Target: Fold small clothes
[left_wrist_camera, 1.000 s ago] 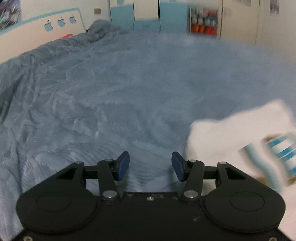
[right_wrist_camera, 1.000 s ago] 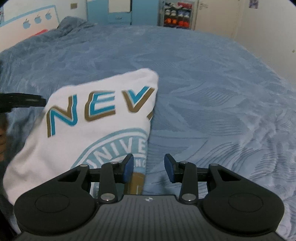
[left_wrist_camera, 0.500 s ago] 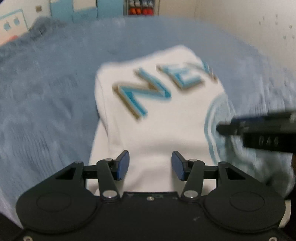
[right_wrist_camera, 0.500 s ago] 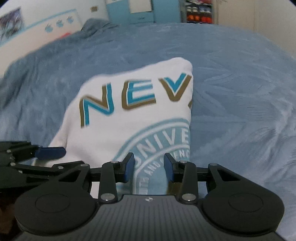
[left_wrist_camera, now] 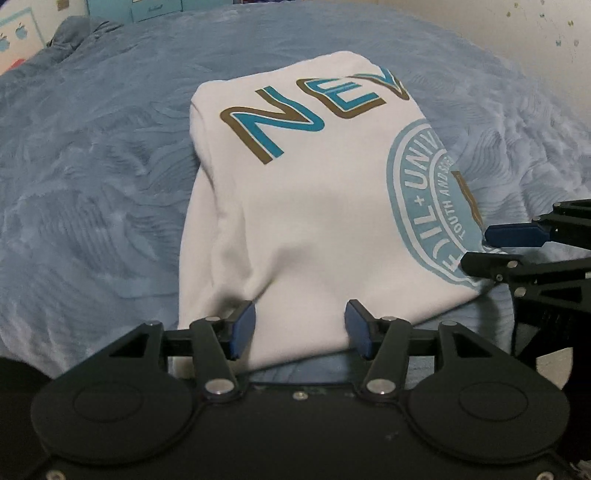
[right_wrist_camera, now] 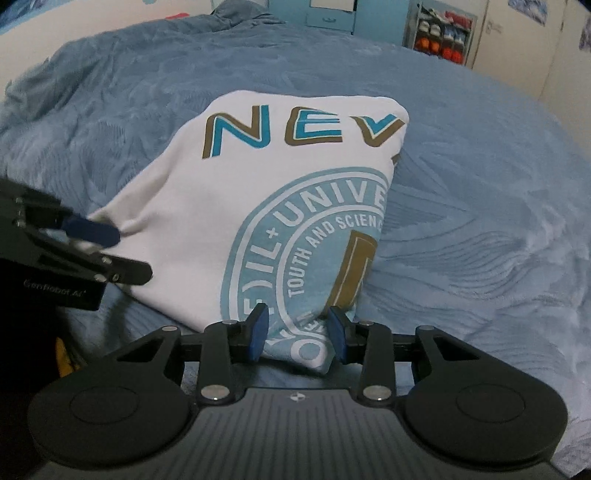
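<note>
Left wrist view is showing us bringing both released tools, left tool [left_wrist_camera: 299, 328] and right tool [right_wrist_camera: 298, 334], to the near hem of the soft, light white shirt [left_wrist_camera: 314, 206] lying half-folded on the bed [left_wrist_camera: 92, 184], where we are judging pinching that edge best.

Blue textured bedspread [right_wrist_camera: 480, 184], shelf of shoes [right_wrist_camera: 443, 35], blue cabinet [right_wrist_camera: 332, 14]

- Left gripper [left_wrist_camera: 299, 328]: black body, blue fingertip pads [left_wrist_camera: 243, 325], silver screws.
- Right gripper [right_wrist_camera: 297, 332]: same build, ribbed grey housing, small round emblem.
</note>
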Tool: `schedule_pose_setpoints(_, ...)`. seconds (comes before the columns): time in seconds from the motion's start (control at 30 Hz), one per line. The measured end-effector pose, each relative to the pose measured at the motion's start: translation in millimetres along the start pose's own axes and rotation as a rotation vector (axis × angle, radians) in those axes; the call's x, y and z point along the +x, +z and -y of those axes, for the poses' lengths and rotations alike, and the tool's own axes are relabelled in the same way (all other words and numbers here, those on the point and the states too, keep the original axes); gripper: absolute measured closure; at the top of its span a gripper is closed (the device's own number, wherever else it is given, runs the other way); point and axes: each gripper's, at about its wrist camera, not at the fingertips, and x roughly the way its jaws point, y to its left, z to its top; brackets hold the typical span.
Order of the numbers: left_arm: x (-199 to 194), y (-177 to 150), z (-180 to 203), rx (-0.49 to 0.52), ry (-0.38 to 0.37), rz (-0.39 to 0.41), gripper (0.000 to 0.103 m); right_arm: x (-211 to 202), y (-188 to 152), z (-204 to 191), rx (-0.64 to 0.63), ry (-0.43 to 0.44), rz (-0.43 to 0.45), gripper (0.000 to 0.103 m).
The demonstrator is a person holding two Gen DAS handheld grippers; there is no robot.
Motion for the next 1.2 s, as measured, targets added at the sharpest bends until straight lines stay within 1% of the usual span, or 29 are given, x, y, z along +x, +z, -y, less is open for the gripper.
schedule_pose_setpoints(0.07,-6.6,2.3,-4.0,-0.011,-0.005,0.014,0.047,-5.4,-0.6,5.3,0.037,0.012,0.002,0.059)
schedule_pose_setpoints(0.17,-12.1,12.9,-7.8,-0.010,0.005,0.054,0.047,-18.1,9.4,11.7,0.073,0.008,0.065,0.059)
schedule_pose_setpoints(0.27,-13.1,32.2,-4.3,-0.014,0.004,0.108,0.047,-13.1,27.2,16.3,0.089,-0.016,0.113,0.059)
schedule_pose_setpoints(0.3,-13.1,38.8,-2.1,-0.013,0.003,0.133,0.047,-10.3,34.6,17.0,0.096,-0.023,0.147,0.059)
schedule_pose_setpoints(0.37,-14.3,52.8,-2.2,-0.048,0.000,0.244,0.047,-3.4,48.6,16.1,0.113,-0.028,0.193,0.059)
schedule_pose_setpoints(0.4,-13.1,59.6,-4.0,-0.074,-0.014,0.292,0.047,1.0,55.2,16.9,0.130,-0.017,0.225,0.059)
schedule_pose_setpoints(0.43,-7.9,67.5,-6.5,-0.099,-0.036,0.331,0.047,6.9,61.1,18.0,0.147,-0.005,0.248,0.059)
schedule_pose_setpoints(0.47,-0.5,74.2,-8.5,-0.115,-0.048,0.348,0.047,14.3,65.8,19.5,0.159,0.007,0.264,0.059)
schedule_pose_setpoints(0.5,9.1,80.0,-9.8,-0.122,-0.047,0.353,0.047,24.9,69.8,20.4,0.169,0.015,0.272,0.059)
schedule_pose_setpoints(0.53,20.8,85.1,-10.6,-0.123,-0.028,0.341,0.047,33.8,71.6,20.9,0.173,0.013,0.266,0.059)
schedule_pose_setpoints(0.57,35.5,89.6,-11.3,-0.125,0.007,0.302,0.047,46.5,73.0,21.4,0.177,0.005,0.240,0.059)
schedule_pose_setpoints(0.6,51.2,92.6,-12.1,-0.125,0.043,0.238,0.047,62.0,74.5,22.3,0.184,-0.012,0.181,0.061)
schedule_pose_setpoints(0.63,66.8,93.1,-13.2,-0.121,0.063,0.173,0.047,76.8,73.8,23.6,0.195,-0.008,0.131,0.061)
schedule_pose_setpoints(0.67,71.7,91.2,-12.1,-0.111,0.071,0.169,0.047,85.3,70.9,23.9,0.205,-0.008,0.122,0.061)
schedule_pose_setpoints(0.73,69.8,89.6,-5.0,-0.066,0.092,0.177,0.047,87.2,67.9,20.1,0.190,-0.028,0.132,0.061)
schedule_pose_setpoints(0.8,68.7,90.1,-1.8,-0.052,0.103,0.179,0.047,85.1,69.7,13.1,0.159,-0.051,0.131,0.061)
schedule_pose_setpoints(0.93,62.9,95.8,-7.2,-0.096,0.079,0.177,0.047,78.5,74.6,11.5,0.161,-0.056,0.118,0.061)
schedule_pose_setpoints(1.0,53.6,102.4,-10.5,-0.115,0.067,0.196,0.047,74.6,79.2,12.6,0.173,-0.049,0.117,0.060)
schedule_pose_setpoints(1.03,50.3,100.5,-13.4,-0.122,0.065,0.205,0.047,71.5,79.4,15.4,0.173,-0.047,0.117,0.060)
schedule_pose_setpoints(1.13,45.3,114.3,-19.6,-0.146,0.060,0.245,0.047,67.2,86.9,16.9,0.164,-0.055,0.138,0.060)
schedule_pose_setpoints(1.2,47.1,123.6,-24.7,-0.160,0.063,0.269,0.047,62.1,93.5,16.5,0.140,-0.079,0.182,0.060)
